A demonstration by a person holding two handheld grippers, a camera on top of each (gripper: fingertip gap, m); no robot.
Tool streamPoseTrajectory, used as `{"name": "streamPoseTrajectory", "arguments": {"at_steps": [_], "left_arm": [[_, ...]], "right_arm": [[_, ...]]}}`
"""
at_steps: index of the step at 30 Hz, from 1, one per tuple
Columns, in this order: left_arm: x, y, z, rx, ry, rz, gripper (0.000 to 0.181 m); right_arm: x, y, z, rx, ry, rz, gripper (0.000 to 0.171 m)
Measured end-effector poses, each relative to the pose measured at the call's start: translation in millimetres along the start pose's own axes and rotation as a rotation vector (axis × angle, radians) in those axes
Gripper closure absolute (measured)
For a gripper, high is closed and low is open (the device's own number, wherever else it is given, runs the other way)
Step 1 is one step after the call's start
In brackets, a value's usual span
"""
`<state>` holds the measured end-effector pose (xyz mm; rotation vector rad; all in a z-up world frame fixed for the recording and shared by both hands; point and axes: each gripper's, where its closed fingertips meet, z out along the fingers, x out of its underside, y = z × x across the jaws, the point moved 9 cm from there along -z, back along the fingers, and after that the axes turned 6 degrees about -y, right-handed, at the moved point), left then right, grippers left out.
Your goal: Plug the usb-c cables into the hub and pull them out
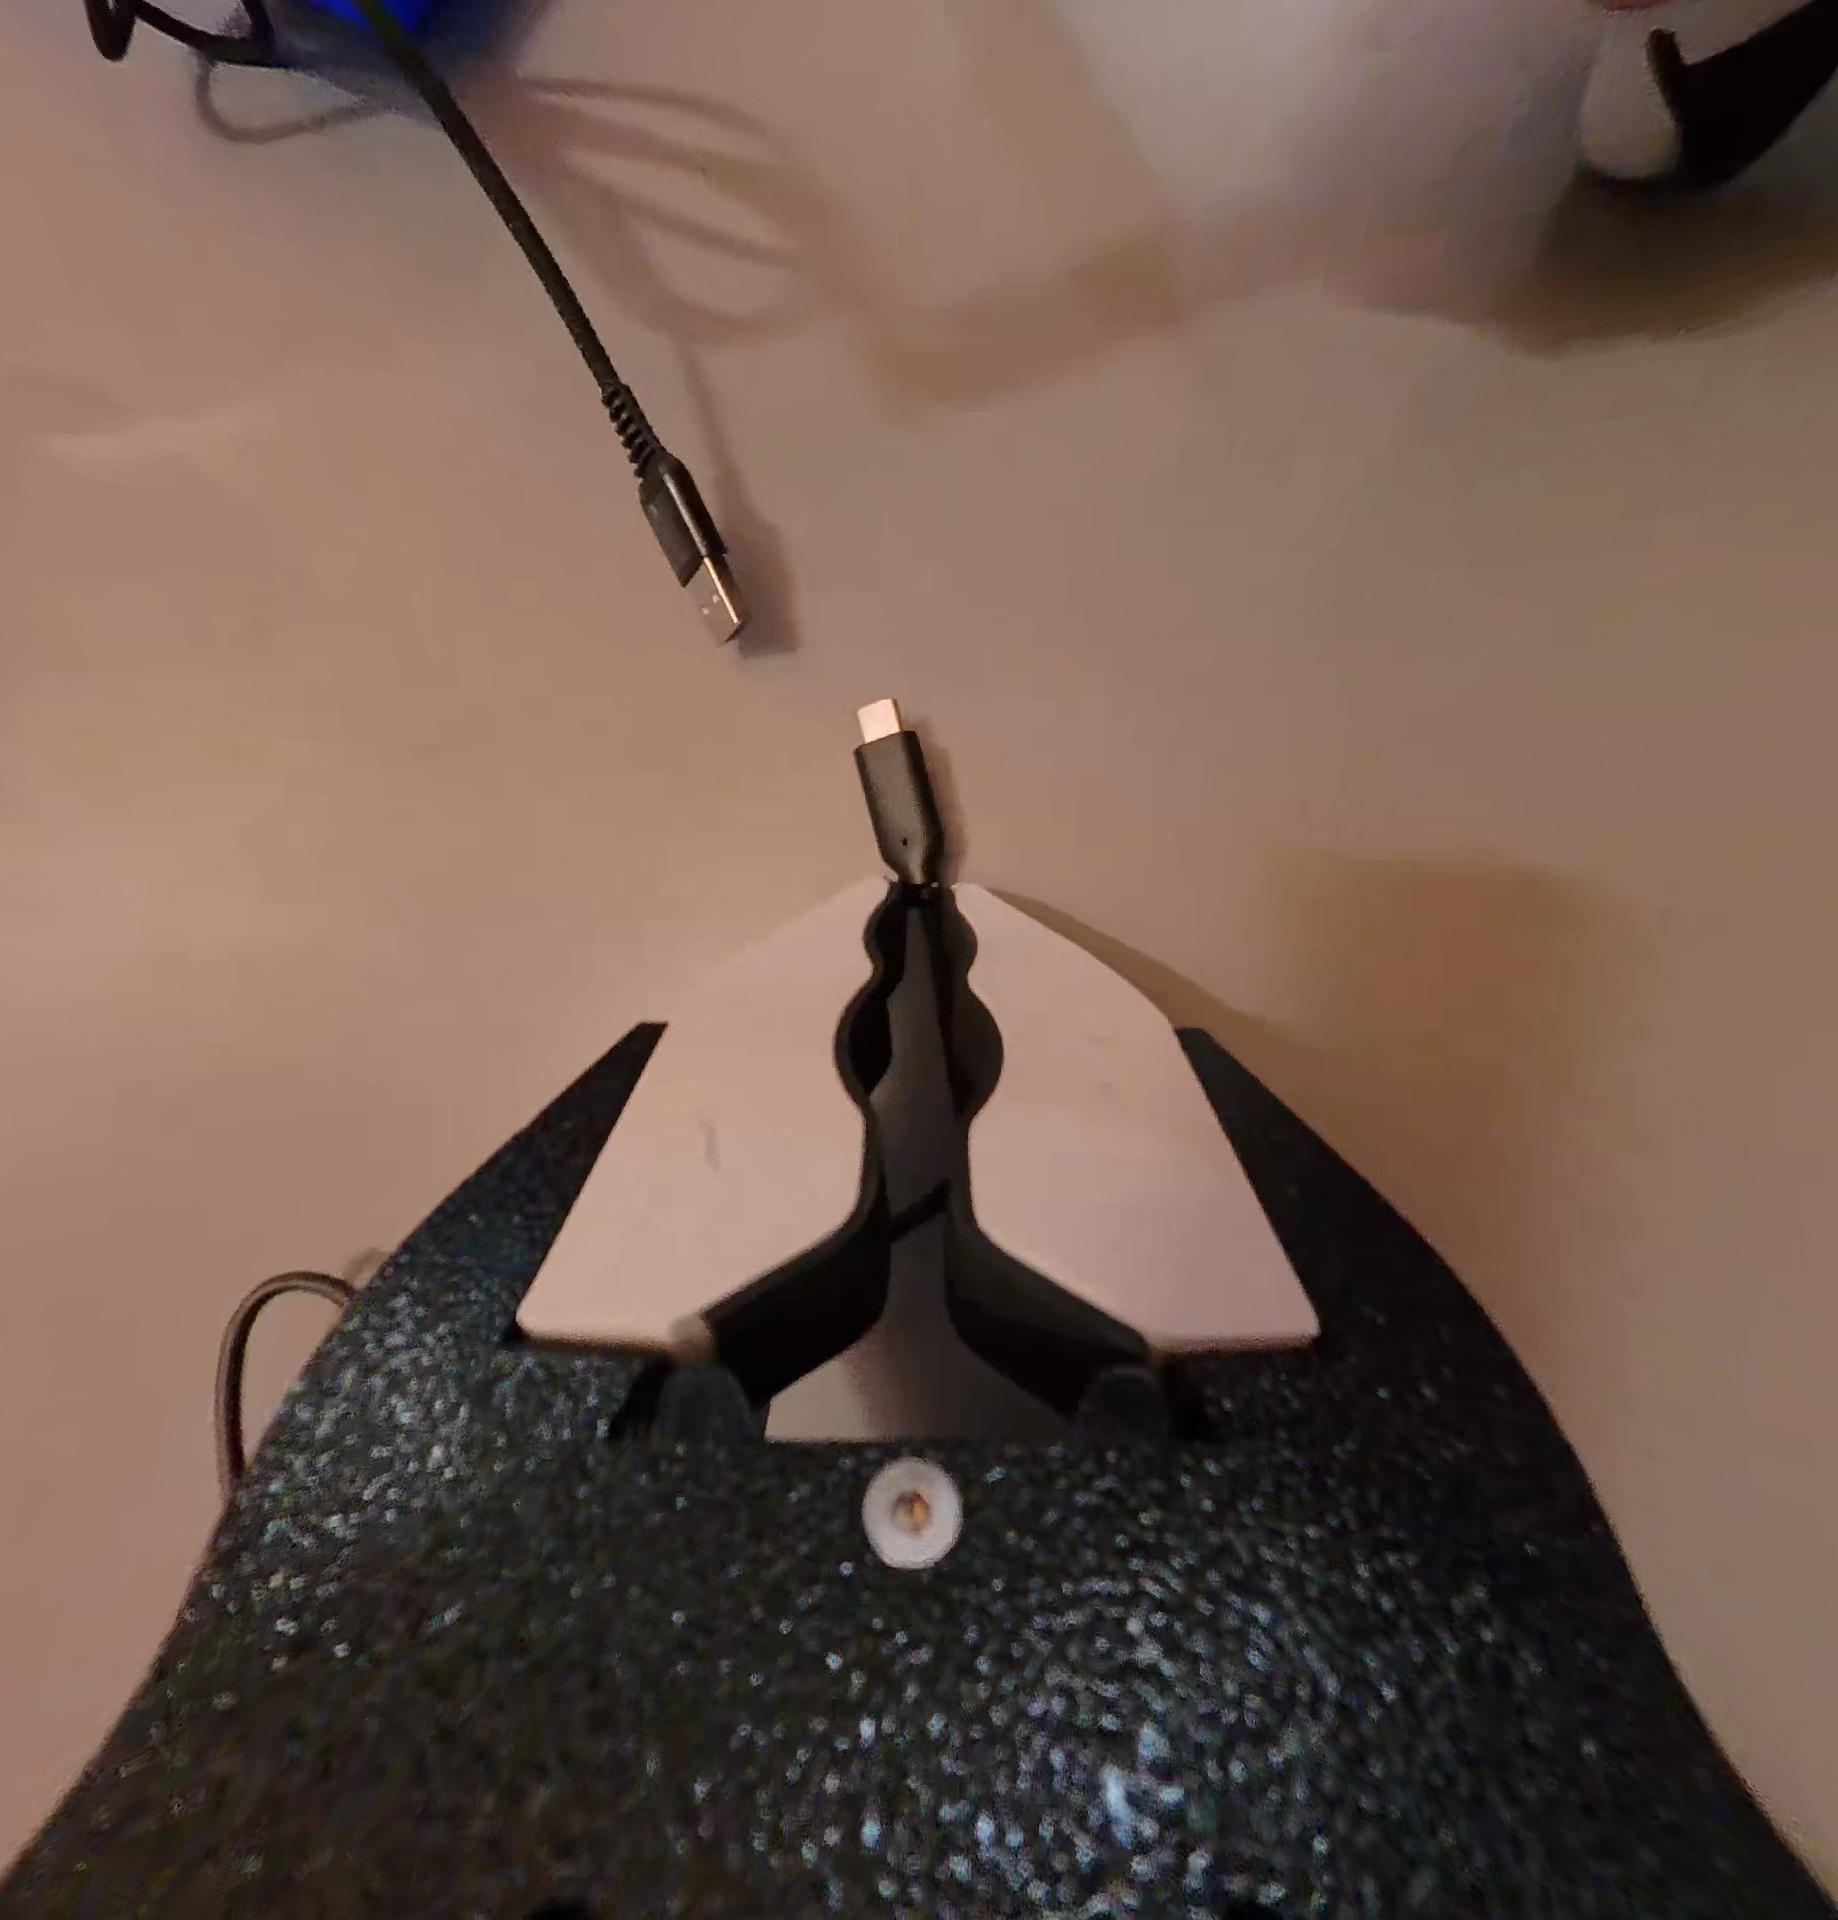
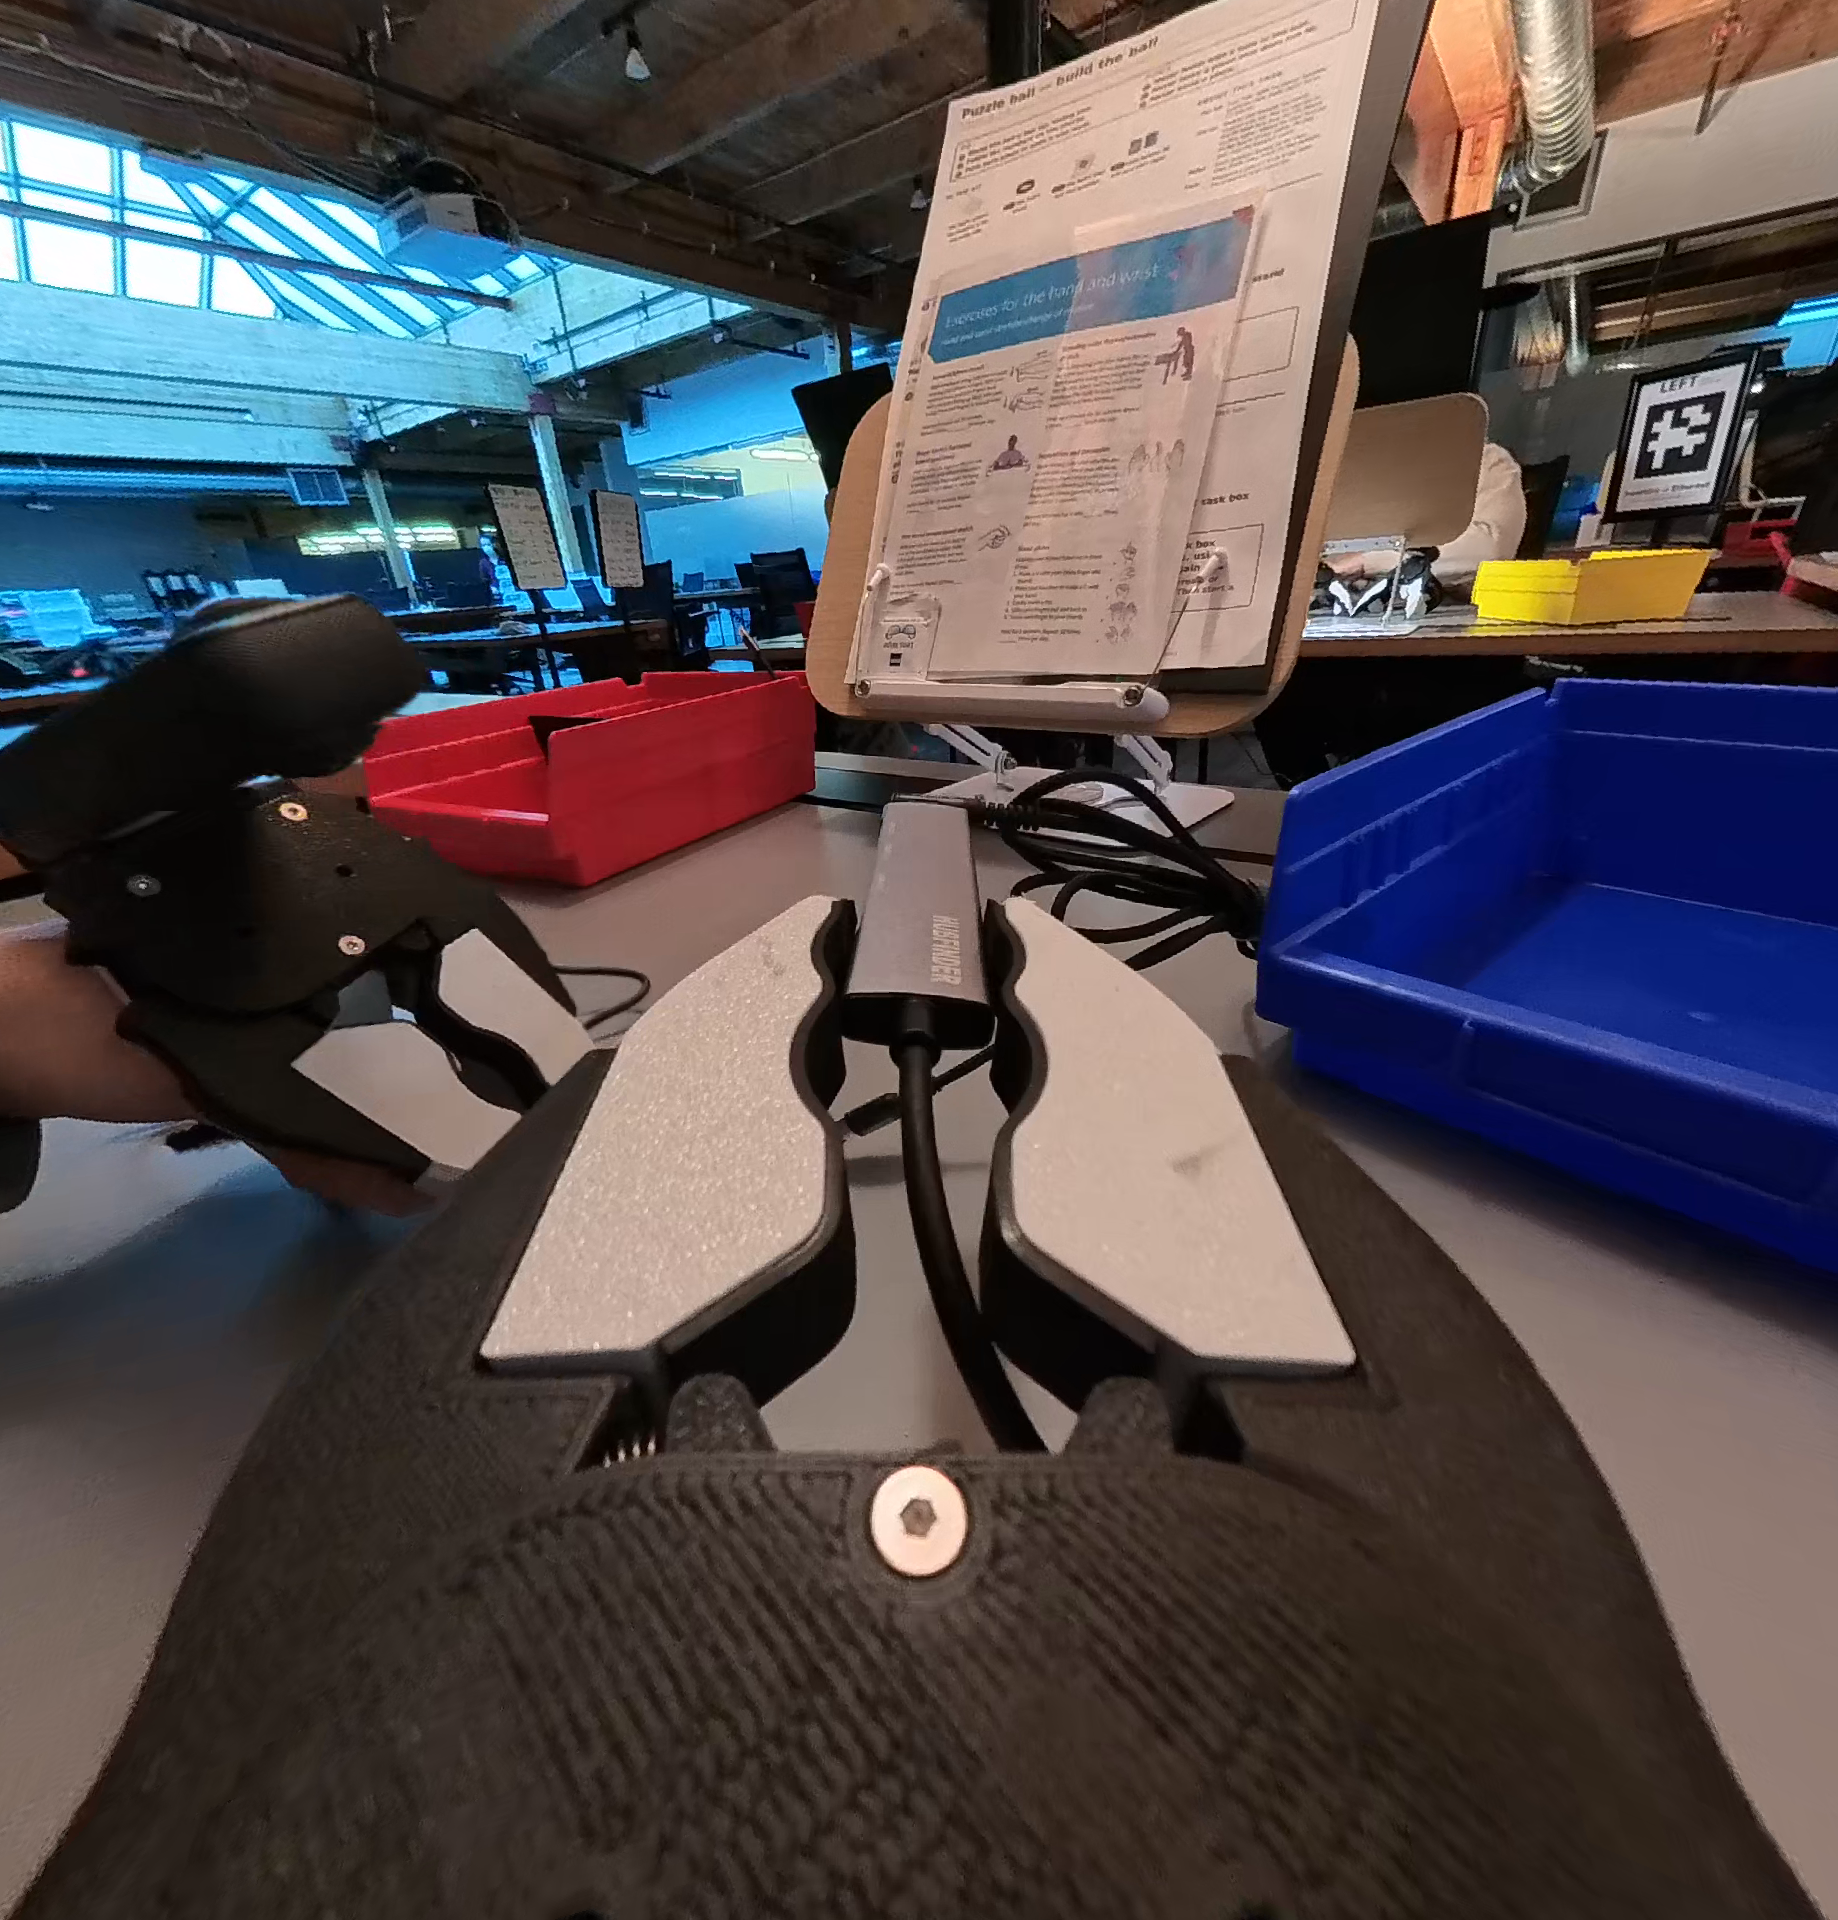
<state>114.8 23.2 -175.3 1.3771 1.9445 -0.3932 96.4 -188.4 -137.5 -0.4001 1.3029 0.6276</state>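
Currently pre-insertion: left hand-held gripper [image 1: 913, 883] pinched tight on the usb-c cable [image 1: 897, 795] behind its plug, above the bench [image 1: 1414, 675]. Right hand-held gripper [image 2: 920, 914] clamps the hub [image 2: 920, 925]. Next, probably: align plug with a hub port.

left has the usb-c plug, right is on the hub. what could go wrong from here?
1. The left gripper pinches the USB-C cable just behind the plug body, so the plug sticks out unsupported and may pivot when pushed into a port.
2. The right gripper clamps the hub by its cable end only; insertion force could make it slide.
3. The loose braided USB-A cable lies close ahead and could snag.
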Motion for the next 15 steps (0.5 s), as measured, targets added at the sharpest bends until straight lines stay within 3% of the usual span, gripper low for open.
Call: {"name": "streamPoseTrajectory", "arguments": {"at_steps": [9, 15], "left_arm": [[-9, -3, -10, -0.019, -0.08, -0.006, 0.177], [-37, -15, -25, -0.187, -0.015, 0.273, 0.177]], "right_arm": [[0, 2, 1, -0.012, 0.008, -0.01, 0.147], [2, 4, 4, -0.007, 0.041, -0.037, 0.147]]}}
